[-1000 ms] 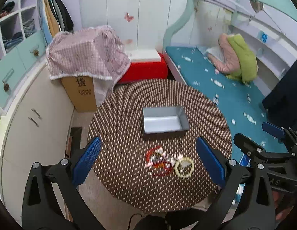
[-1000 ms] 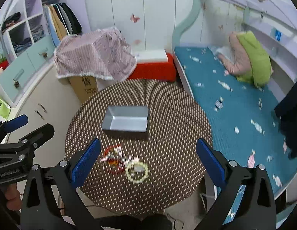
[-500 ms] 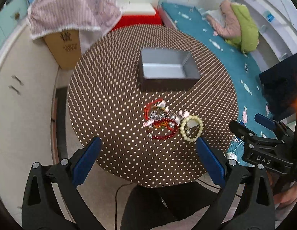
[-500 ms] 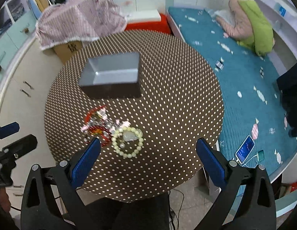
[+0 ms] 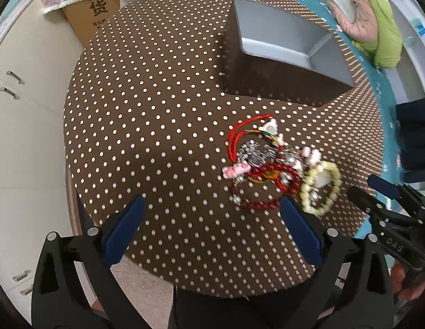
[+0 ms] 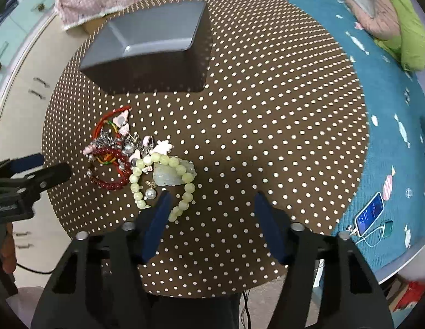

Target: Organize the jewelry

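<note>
A pile of jewelry lies on the round brown dotted table [image 5: 157, 115]: a pale green bead bracelet [image 5: 320, 189] [image 6: 163, 181], a dark red bead bracelet [image 5: 270, 186] [image 6: 111, 170], red cords and silver charms [image 5: 253, 148] [image 6: 113, 134]. A grey open box [image 5: 283, 41] [image 6: 152, 38] stands behind the pile. My left gripper [image 5: 209, 230] is open and empty, just in front of the pile. My right gripper [image 6: 212, 219] is open and empty; its left finger [image 6: 157, 219] is at the green bracelet's near edge.
A bed with blue bedding [image 6: 390, 87] runs along the right. A phone [image 6: 368, 213] lies on it. A cardboard box under a pink cloth [image 5: 100, 2] stands behind the table. Cream cabinets [image 5: 20, 109] line the left.
Both grippers have come down and forward toward the table. The jewelry pile now sits close in front of the fingers. The right gripper's jaws have narrowed somewhat.
</note>
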Demonstrator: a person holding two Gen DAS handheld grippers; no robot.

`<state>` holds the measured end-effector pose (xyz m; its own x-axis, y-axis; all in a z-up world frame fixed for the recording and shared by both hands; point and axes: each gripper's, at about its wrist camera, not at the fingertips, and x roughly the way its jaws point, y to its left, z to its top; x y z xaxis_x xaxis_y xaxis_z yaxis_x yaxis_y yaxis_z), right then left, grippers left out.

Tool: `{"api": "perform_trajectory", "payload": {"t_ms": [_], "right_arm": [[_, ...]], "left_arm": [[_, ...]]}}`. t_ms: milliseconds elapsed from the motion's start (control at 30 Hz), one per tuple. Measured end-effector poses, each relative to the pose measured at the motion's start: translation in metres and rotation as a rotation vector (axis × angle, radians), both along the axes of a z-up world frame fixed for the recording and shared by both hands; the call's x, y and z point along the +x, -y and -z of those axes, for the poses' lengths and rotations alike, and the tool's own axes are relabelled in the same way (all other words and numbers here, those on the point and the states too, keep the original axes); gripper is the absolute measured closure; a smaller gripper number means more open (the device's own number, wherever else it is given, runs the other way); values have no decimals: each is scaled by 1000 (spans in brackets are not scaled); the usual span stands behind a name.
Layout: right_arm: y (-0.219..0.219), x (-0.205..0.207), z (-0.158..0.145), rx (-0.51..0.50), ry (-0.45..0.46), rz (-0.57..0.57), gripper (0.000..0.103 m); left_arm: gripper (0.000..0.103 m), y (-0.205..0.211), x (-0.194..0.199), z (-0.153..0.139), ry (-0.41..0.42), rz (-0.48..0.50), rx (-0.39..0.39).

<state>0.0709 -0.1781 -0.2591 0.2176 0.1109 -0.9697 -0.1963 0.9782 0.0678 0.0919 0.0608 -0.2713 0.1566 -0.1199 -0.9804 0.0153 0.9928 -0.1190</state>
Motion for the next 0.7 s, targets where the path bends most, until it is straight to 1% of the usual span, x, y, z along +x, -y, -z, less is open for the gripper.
{"api": "perform_trajectory", "payload": {"t_ms": [167,200,233,267,300,333,367,400,433,467,500,533,567,633,700], "right_arm": [[-5,9,13,4,-26,-42,55],[-6,10,16,5,-37,-50,57],[-7,12,18,3,-43,-54,60],[-9,15,22,-2,-49,-57,63],[-10,16,25,-5,-53,-60,68],[-11,17,28,-9,-51,-64,72],[-13,16,28,-20,-40,-75,75],[-15,16,29,-36,-32,-84,80],[-17,16,29,-58,-24,-93,87],[-18,16,30,-67,-18,-95,90],[-17,15,31,-64,-14,-92,94],[-15,17,31,-50,-19,-81,94],[-11,18,30,-30,-26,-68,94],[-4,21,28,-4,-37,-44,95],[-2,23,25,5,-28,-33,95]], "left_arm": [[6,10,10,18,4,-11,9],[9,12,11,21,-1,-11,18],[24,15,12,23,-7,-11,25],[34,16,14,27,-17,-13,28],[42,18,15,34,-36,-17,39],[43,19,14,37,-35,-17,52],[45,21,14,37,-18,-7,57],[46,23,13,38,-16,6,71],[50,26,13,39,-9,20,96],[54,27,13,40,-5,26,113],[65,30,13,41,2,29,125],[84,30,14,41,7,32,115],[93,31,14,40,0,29,111],[95,26,17,41,-19,5,96],[95,18,17,37,-24,-13,74]]}}
